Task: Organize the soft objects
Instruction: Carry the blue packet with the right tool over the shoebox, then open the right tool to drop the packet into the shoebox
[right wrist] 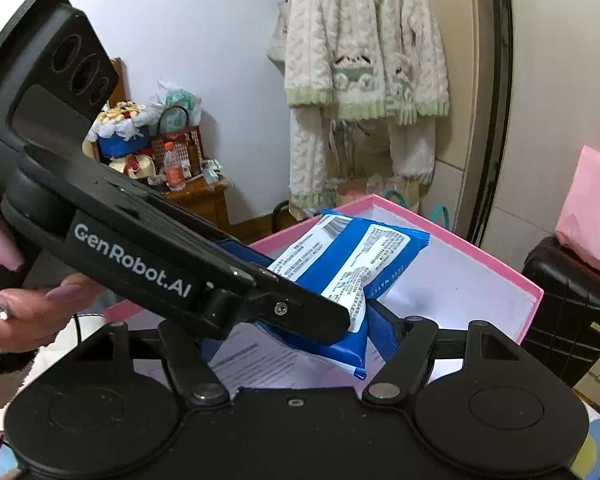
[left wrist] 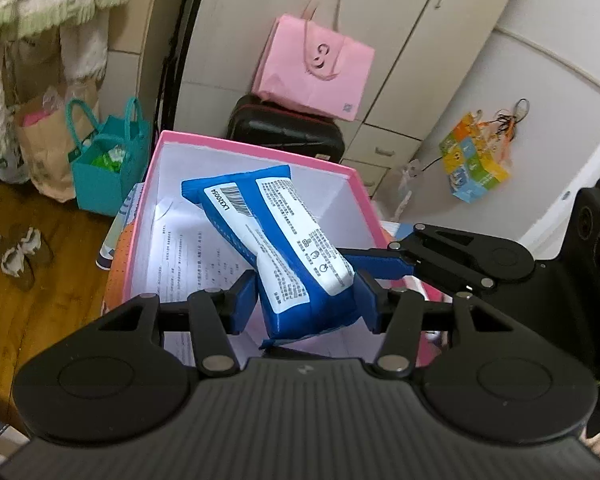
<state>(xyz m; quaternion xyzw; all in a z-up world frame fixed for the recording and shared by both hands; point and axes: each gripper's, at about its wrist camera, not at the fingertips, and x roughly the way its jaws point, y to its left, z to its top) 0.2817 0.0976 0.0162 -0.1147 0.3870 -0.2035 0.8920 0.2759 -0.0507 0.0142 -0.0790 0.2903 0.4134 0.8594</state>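
The soft blue plastic pack with white printed labels (left wrist: 284,240) is pinched at its near end between the blue pads of the left hand-held gripper (left wrist: 306,296), whose jaws stand partly closed and press into its sides. The pack slants up and away from the pads, its far end hanging over the inside of the shallow pink cardboard box with a white lining (left wrist: 256,152), above a printed paper sheet (left wrist: 188,256) that lies on the box floor.

The right hand-held gripper (right wrist: 300,336) reaches in from the right of the pack. Its jaws stand wide, with the same blue pack (right wrist: 352,256) between them. One blue pad lies close beside the pack's edge, and whether it touches cannot be told. The other pad is hidden behind the left device's black body. A hand with long pink nails (right wrist: 32,308) holds that device's handle.

What carries the pink box is mostly hidden. Behind it stand a black hard case (left wrist: 284,128) with a pink paper carrier bag (left wrist: 316,76) on top, against pale cabinet doors. To the left, on the wooden floor (left wrist: 40,280), sits a teal woven bag (left wrist: 108,168). A cream and green knitted garment (right wrist: 364,64) hangs on the wall.
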